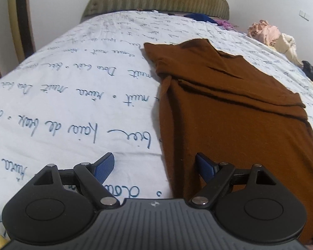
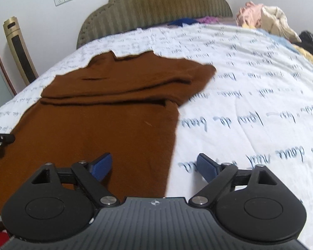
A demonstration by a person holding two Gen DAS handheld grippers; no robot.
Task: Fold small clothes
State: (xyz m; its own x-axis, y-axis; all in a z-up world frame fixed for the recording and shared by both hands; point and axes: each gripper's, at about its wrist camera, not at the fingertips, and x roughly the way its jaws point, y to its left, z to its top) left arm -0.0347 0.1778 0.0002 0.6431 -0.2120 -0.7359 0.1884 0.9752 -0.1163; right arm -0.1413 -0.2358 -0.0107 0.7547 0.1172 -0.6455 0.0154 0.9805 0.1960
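Left wrist view shows the left gripper (image 1: 155, 167) with fingers spread and empty, straddling the near left edge of a brown knit top (image 1: 229, 112) that lies flat on the script-printed bedsheet (image 1: 73, 104), sleeves already folded across its far part. The right gripper (image 2: 155, 166), also spread and empty, straddles the near right edge. I judge the step to be the lengthwise fold: each gripper must pinch its near hem corner and carry it toward the far end. Bare sheet lies either side; a heap of clothes (image 2: 265, 18) sits far right, well apart.
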